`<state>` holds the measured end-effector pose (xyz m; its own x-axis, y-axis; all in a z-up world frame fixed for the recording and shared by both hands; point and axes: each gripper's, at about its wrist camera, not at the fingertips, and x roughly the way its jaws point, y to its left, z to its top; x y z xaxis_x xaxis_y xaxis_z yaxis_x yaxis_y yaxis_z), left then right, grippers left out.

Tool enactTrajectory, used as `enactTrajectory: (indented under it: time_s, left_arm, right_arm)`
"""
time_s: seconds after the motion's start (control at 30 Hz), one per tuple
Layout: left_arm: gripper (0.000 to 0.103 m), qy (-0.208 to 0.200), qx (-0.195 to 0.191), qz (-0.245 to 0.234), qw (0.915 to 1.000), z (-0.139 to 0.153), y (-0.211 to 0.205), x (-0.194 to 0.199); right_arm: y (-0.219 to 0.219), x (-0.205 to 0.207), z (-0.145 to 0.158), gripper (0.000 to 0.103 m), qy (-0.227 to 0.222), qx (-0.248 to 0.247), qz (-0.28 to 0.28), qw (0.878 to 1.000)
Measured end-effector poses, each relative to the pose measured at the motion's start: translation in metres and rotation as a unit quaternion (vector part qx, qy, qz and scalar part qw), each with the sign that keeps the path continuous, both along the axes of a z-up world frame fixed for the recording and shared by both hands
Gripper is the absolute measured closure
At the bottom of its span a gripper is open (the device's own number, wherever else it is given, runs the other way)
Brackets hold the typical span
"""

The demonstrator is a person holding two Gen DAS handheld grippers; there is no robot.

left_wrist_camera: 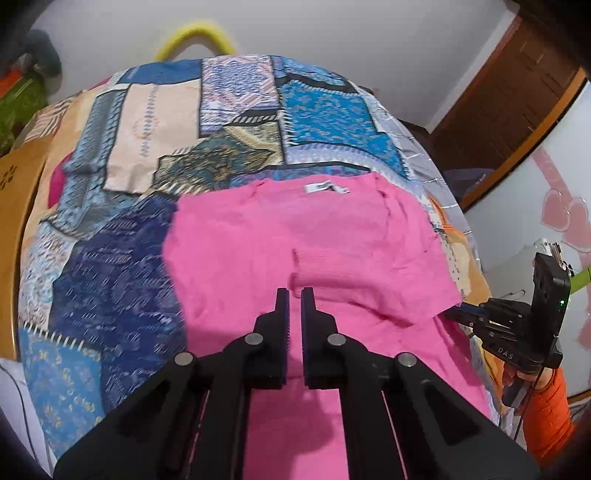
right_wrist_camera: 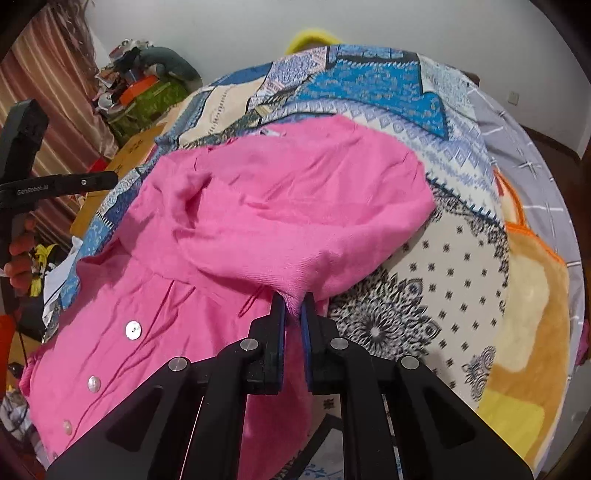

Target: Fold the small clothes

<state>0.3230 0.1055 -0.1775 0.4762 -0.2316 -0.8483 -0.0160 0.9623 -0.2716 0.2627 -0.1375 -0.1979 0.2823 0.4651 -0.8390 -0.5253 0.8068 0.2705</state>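
Both hand-held grippers (left_wrist_camera: 294, 293) (right_wrist_camera: 293, 301) clamp the pink shirt (left_wrist_camera: 295, 236); patchwork bedspread (left_wrist_camera: 236, 122) beneath; white wall (left_wrist_camera: 332, 33) behind.

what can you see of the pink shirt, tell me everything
The pink shirt is a thin, crinkled woven garment lying on the patchwork bedspread. It has pearly white buttons down the front and a white neck label. One part is already folded over the body. The right gripper pinches a bunched edge; the left gripper is shut over the fabric, its grip unclear.

Home bedroom, patchwork bedspread (left_wrist_camera: 155, 122) (curtains (right_wrist_camera: 48, 96) behind)
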Motion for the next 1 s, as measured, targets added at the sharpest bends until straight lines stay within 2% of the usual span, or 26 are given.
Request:
enactTrajectory:
  time_s: [0.2, 0.33, 0.5, 0.57, 0.6, 0.73, 1.0]
  left_arm:
    - [0.098, 0.008, 0.031, 0.010, 0.9994, -0.008, 0.009, -0.014]
    - [0.097, 0.023, 0.030, -0.006, 0.9993, -0.022, 0.002, -0.014]
    - [0.086, 0.033, 0.014, -0.019, 0.9992, -0.038, -0.013, -0.003]
    - [0.074, 0.035, 0.008, -0.019, 0.9992, -0.045, -0.019, 0.004]
    - [0.071, 0.035, 0.007, -0.018, 0.9992, -0.048, -0.021, 0.007]
    - [0.071, 0.037, 0.005, -0.024, 0.9990, -0.058, -0.031, 0.023]
    - [0.071, 0.005, 0.012, -0.049, 0.9987, -0.054, -0.047, 0.037]
  right_arm:
    - [0.001, -0.006, 0.002, 0.095, 0.001, -0.008, -0.003, 1.000]
    - [0.000, -0.011, 0.006, 0.093, -0.003, -0.012, -0.004, 1.000]
    - [0.001, -0.018, 0.010, 0.088, -0.015, -0.016, 0.007, 1.000]
    - [0.001, -0.019, 0.011, 0.087, -0.020, -0.017, 0.011, 1.000]
    - [0.001, -0.019, 0.011, 0.087, -0.021, -0.017, 0.012, 1.000]
    - [0.000, -0.016, 0.007, 0.086, -0.023, -0.020, 0.011, 0.999]
    - [-0.002, -0.009, -0.014, 0.086, -0.002, -0.018, 0.010, 1.000]
